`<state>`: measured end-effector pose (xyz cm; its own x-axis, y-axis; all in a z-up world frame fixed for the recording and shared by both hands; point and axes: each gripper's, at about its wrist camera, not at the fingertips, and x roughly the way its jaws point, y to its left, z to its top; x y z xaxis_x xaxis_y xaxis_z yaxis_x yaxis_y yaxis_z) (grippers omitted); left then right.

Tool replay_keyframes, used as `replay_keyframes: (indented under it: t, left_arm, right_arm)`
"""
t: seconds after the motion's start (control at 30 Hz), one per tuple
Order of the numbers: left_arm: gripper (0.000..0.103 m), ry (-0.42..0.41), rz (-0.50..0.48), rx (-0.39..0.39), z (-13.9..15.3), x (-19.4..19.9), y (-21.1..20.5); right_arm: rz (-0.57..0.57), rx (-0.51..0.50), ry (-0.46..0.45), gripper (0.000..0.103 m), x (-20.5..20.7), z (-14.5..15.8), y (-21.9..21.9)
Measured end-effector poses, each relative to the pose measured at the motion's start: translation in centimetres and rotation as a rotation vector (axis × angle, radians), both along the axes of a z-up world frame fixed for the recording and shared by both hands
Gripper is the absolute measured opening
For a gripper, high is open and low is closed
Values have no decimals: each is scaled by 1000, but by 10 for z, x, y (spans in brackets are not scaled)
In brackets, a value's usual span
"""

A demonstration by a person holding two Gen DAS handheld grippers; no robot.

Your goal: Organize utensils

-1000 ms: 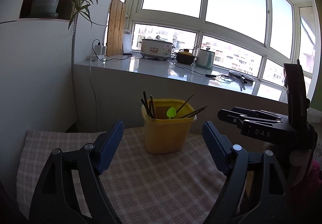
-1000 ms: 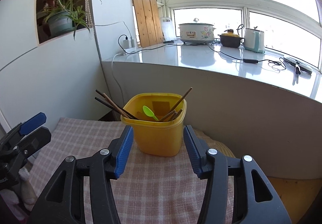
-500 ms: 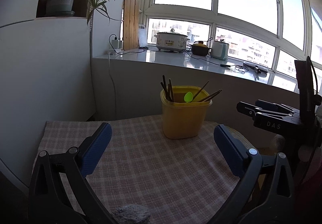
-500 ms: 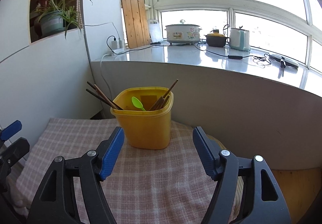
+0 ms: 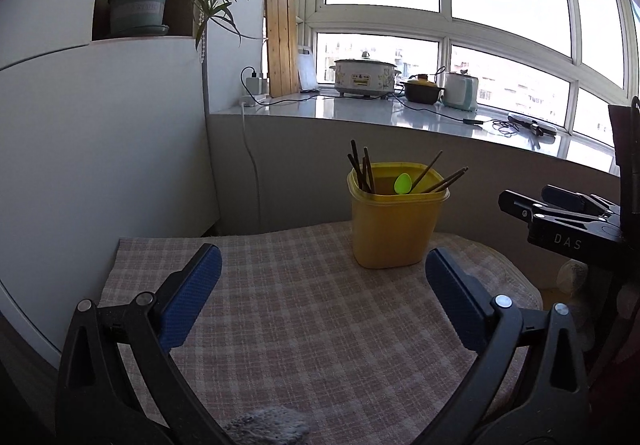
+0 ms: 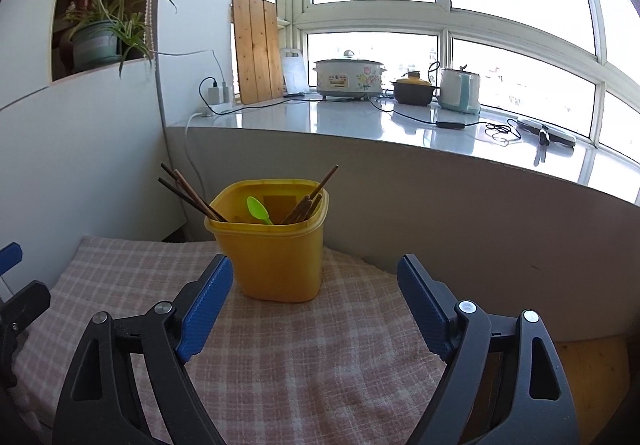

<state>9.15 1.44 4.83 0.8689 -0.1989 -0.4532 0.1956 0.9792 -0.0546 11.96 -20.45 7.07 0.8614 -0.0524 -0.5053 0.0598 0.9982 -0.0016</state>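
Observation:
A yellow container (image 5: 394, 233) (image 6: 276, 261) stands on a checked cloth (image 5: 300, 325) (image 6: 300, 345). Several dark chopsticks (image 5: 362, 169) (image 6: 188, 193) and a green spoon (image 5: 403, 184) (image 6: 258, 209) stick out of it. My left gripper (image 5: 322, 265) is wide open, empty, and well short of the container. My right gripper (image 6: 316, 273) is open with its jaws still opening. The container stands just beyond its blue pads (image 6: 206, 305), which do not touch it. In the left wrist view, the right gripper's body (image 5: 560, 221) shows at the right edge.
Behind the table is a grey wall under a white sill (image 6: 400, 125) that carries a cooker (image 6: 350, 79), a pot and a kettle. A potted plant (image 5: 138, 7) sits in a niche at the upper left. A grey fuzzy thing (image 5: 268, 425) lies at the cloth's near edge. Wooden floor (image 6: 588, 365) shows at the right.
Both grippers have drawn back from the yellow container, which looks smaller and farther off. Both pairs of jaws have spread wider, and the right pads have come off the container's sides.

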Motion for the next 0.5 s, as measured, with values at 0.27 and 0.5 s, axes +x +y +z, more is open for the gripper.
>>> replay_keyframes:
  t: [0.27,0.5]
  left_arm:
    - [103,6,2,-7,0,3,2]
    - [103,8,2,-14,-1,4,2]
  right_arm:
    - [1,9,5,84,3,-1,-1]
    - [8,10,16,84,5,-3,1]
